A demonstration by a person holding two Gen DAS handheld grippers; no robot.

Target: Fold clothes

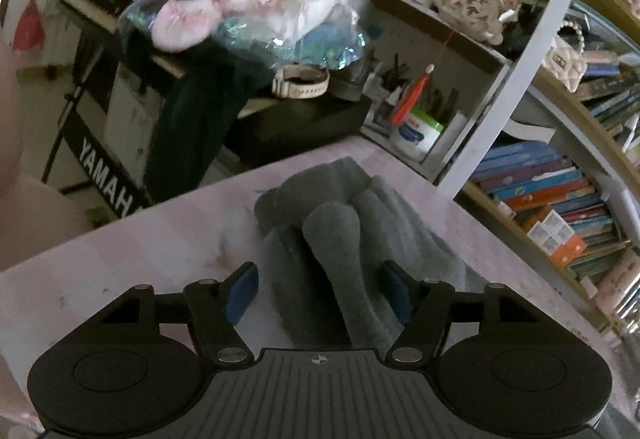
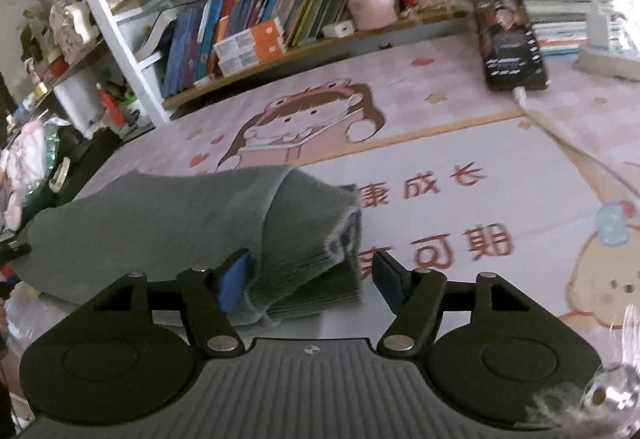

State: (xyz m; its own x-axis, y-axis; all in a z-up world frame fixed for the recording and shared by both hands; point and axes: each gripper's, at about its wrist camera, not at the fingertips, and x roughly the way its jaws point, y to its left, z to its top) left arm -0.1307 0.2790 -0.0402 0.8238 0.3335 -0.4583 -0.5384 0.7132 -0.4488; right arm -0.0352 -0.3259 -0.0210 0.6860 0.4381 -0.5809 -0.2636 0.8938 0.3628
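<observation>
A pair of grey socks (image 1: 340,239) lies bunched on the pink desk mat (image 1: 168,239). My left gripper (image 1: 322,293) is open, its blue-padded fingers on either side of the sock toe end, close above it. In the right wrist view the grey socks (image 2: 192,223) lie with the ribbed cuffs folded over toward me. My right gripper (image 2: 310,277) is open around the cuff end; the left pad (image 2: 234,281) touches or is just beside the fabric. The mat (image 2: 480,199) shows a cartoon girl and red characters.
A bookshelf (image 2: 248,23) full of books runs along the desk's far edge. A phone (image 2: 512,47) with a white cable lies at the far right of the mat. A keyboard stand (image 1: 104,175), a bag of plush items (image 1: 248,7) and a white jar (image 1: 416,131) stand beyond the desk's left end.
</observation>
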